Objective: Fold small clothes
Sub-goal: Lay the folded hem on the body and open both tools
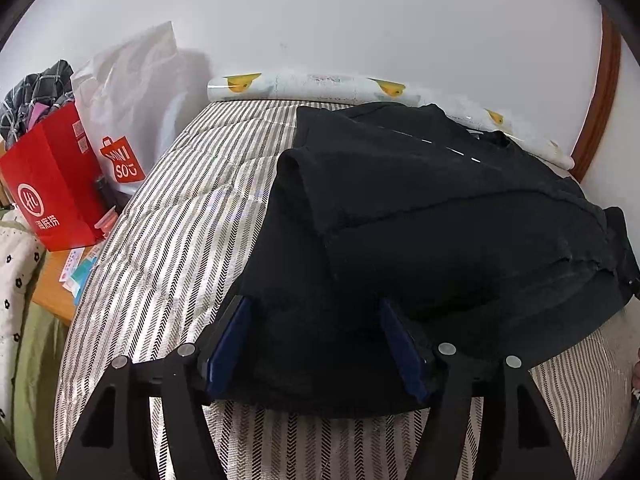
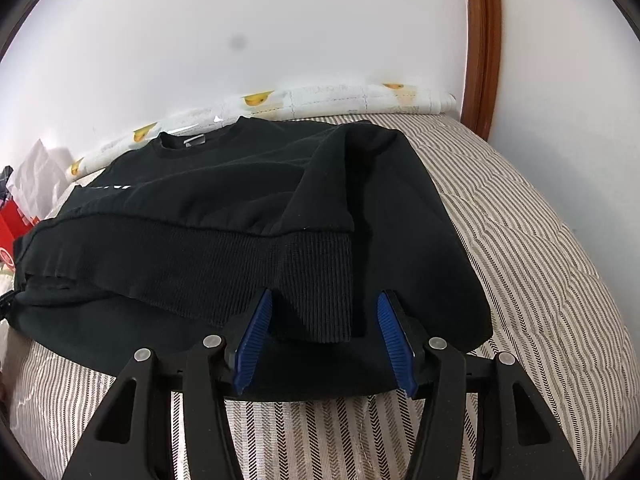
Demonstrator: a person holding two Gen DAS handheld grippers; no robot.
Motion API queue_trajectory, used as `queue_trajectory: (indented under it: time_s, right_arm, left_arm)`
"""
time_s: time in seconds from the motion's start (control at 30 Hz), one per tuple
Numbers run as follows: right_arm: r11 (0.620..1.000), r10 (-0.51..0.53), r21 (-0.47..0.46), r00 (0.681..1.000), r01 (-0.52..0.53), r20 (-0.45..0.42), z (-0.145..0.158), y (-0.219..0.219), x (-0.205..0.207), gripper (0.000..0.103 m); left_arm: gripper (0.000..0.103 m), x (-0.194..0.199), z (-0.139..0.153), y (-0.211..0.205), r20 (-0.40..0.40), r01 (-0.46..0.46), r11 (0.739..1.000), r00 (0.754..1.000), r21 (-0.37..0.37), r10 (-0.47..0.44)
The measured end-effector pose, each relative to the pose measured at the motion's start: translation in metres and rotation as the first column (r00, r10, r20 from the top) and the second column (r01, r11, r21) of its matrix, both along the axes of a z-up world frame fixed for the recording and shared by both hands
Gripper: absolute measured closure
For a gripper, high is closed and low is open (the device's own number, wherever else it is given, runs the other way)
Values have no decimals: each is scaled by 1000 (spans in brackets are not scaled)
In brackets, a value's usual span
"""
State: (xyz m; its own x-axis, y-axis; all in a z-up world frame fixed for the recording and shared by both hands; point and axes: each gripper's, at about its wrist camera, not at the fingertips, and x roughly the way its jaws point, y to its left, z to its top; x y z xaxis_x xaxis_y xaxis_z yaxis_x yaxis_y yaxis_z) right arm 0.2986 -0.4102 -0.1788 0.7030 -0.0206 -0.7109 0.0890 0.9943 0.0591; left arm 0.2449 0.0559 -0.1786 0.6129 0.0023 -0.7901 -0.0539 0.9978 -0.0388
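A black sweatshirt lies partly folded on a striped bed cover, its collar toward the wall. My left gripper sits at the near edge of the garment, blue pads wide apart, with loose black cloth lying between them and no pad pressing on it. My right gripper stands over the sweatshirt at the folded-back ribbed hem. A corner of that hem lies between its spread blue pads, with a gap beside the right pad.
A rolled white mat with yellow ducks lies along the wall behind the bed. A red paper bag and a white plastic bag stand left of the bed on a wooden surface. A brown wooden frame rises at the right.
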Motion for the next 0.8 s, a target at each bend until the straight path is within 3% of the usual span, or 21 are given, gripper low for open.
queue_trajectory:
  time_s: [0.5,0.6,0.8]
  right_arm:
    - [999,-9,-32,1000,8,-5,-1,6,1,48]
    - [999,-14,-51,1000,14,-12,-2,9,2,48]
    - [1000,-9,11,1000,9,-12,-2,0,1,47]
  left_arm:
    - [35,1,-1,-4,-5,-1,1000,1000,21,1]
    - [35,2,-2,0,-11,1,1000,1000,-3,-1]
    - [34,2,-1,-2,-11,3,1000,1000,11,-3]
